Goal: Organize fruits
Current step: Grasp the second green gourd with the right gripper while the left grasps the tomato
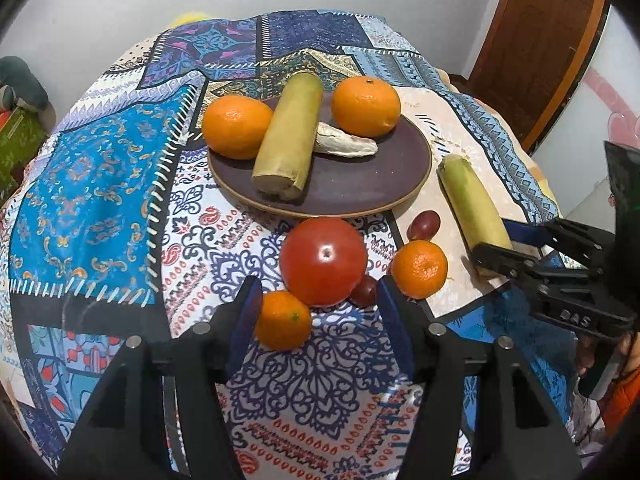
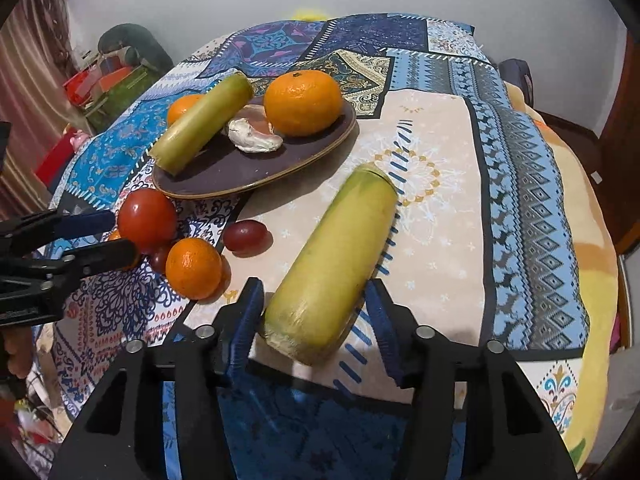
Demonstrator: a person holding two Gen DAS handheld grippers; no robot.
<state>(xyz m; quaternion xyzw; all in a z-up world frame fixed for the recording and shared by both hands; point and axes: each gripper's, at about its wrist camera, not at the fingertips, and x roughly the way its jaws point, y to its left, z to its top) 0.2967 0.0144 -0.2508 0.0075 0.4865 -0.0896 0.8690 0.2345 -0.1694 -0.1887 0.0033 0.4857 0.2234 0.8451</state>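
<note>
A dark purple plate (image 1: 352, 184) (image 2: 224, 172) holds two oranges (image 1: 236, 126) (image 1: 366, 106), a yellow-green cane piece (image 1: 290, 136) and a pale peel scrap (image 1: 346, 144). On the cloth in front lie a red tomato (image 1: 323, 260) (image 2: 147, 218), two small oranges (image 1: 282, 320) (image 1: 419, 268), and two dark grapes (image 1: 423, 224) (image 1: 364, 291). My left gripper (image 1: 316, 304) is open, its jaws either side of the tomato's near side. My right gripper (image 2: 316, 312) (image 1: 496, 248) is open around the near end of a second cane piece (image 2: 332, 268) (image 1: 472, 204), without visibly squeezing it.
A patchwork cloth (image 1: 100, 184) covers the round table. The table edge drops off at right near a wooden door (image 1: 540, 40). Clutter and boxes (image 2: 104, 80) stand on the floor to the left.
</note>
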